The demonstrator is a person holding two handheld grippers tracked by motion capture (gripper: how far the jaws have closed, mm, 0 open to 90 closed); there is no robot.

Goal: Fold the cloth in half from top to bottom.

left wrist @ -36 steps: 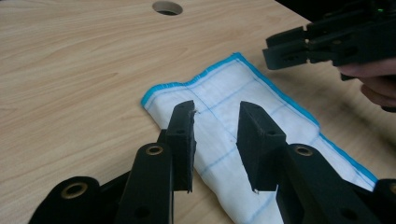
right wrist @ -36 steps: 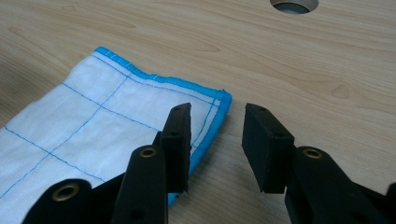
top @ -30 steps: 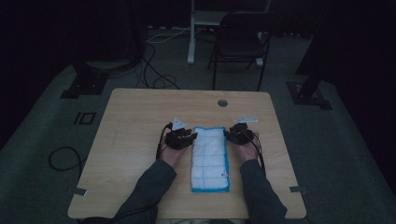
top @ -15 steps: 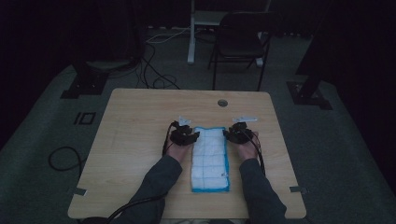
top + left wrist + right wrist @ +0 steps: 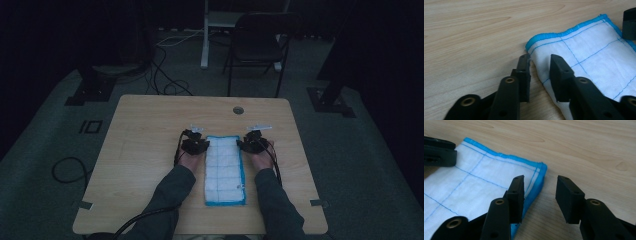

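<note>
Starting at my left: L gripper (image 5: 540,75) sits low at the cloth's (image 5: 594,57) far-left corner, jaws abt halfway apart. They've just been closing after a brief widening, and the cloth's side edge lies in the gap btw them. One jaw rests on bare table (image 5: 474,37) just beside the edge, the other is over the white fabric; can't tell if the pads actually press it, looks like a loose straddle, no pinch yet.

Cloth itself: white w/ thin blue grid lines and a blue hem, lying flat and lengthwise in the middle of the wooden table (image 5: 150,125), near end close to my edge, far end btw the two grippers in the high view (image 5: 225,170).

R gripper (image 5: 540,195) is at the far-right corner, jaws medium-wide and just been opening a bit. One jaw over the fabric right at the blue hem, the other over bare wood, hem corner in btw; pads clear of it, nothing gripped.

Vs 1 s ago: L hand (image 5: 192,150) has come in twd the cloth edge and dropped lower; before it was further out w/ jaws wider. R hand (image 5: 257,150) sits abt where it was. Cloth hasn't shifted.
</note>
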